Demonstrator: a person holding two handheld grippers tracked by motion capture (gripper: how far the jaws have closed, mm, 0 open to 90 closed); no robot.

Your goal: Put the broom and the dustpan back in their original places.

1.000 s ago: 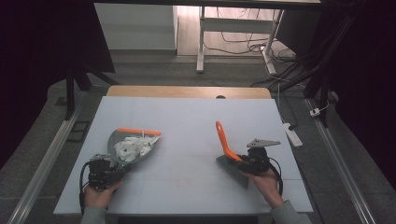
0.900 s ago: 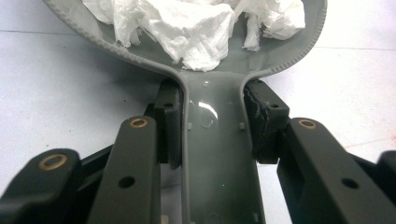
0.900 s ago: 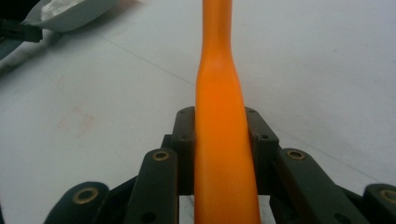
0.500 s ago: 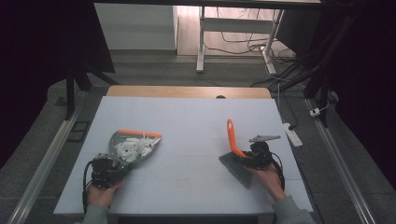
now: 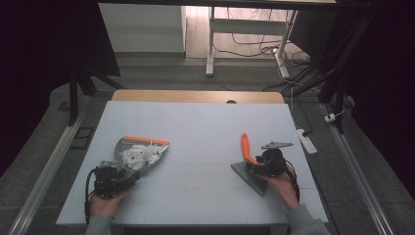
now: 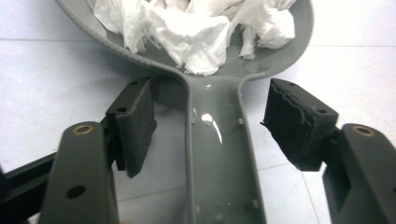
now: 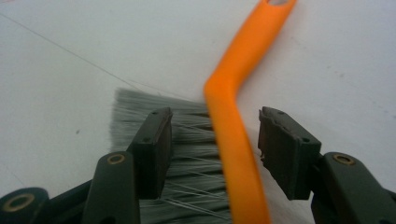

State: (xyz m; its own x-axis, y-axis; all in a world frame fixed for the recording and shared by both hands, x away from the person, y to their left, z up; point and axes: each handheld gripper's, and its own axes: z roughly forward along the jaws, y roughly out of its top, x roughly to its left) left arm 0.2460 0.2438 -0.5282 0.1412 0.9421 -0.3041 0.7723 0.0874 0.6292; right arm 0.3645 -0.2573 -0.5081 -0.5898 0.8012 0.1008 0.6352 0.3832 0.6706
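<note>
Over on the left, the left tongs (image 6: 208, 140) are sitting low on the pale blue-grey bench (image 5: 205, 127), jaws having just been opening and now standing apart either side of the handle of the grey plastic dustpan with the orange front lip (image 5: 139, 152), pads clear of it, so the pan is lying free on the bench. It is resting flat, which is keeping the heap of crumpled white tissue paper (image 6: 196, 25) cupped in its scoop rather than spilling. Moving across the bare middle of the bench to the right, the right tongs (image 7: 215, 154) are likewise spread wide, having just been opening, with the bent orange plastic handle of the grey-bristled hand brush (image 7: 233, 121) running between the pads untouched. The brush is lying flat, bristles fanned on the bench, looking set down and let go.
</note>
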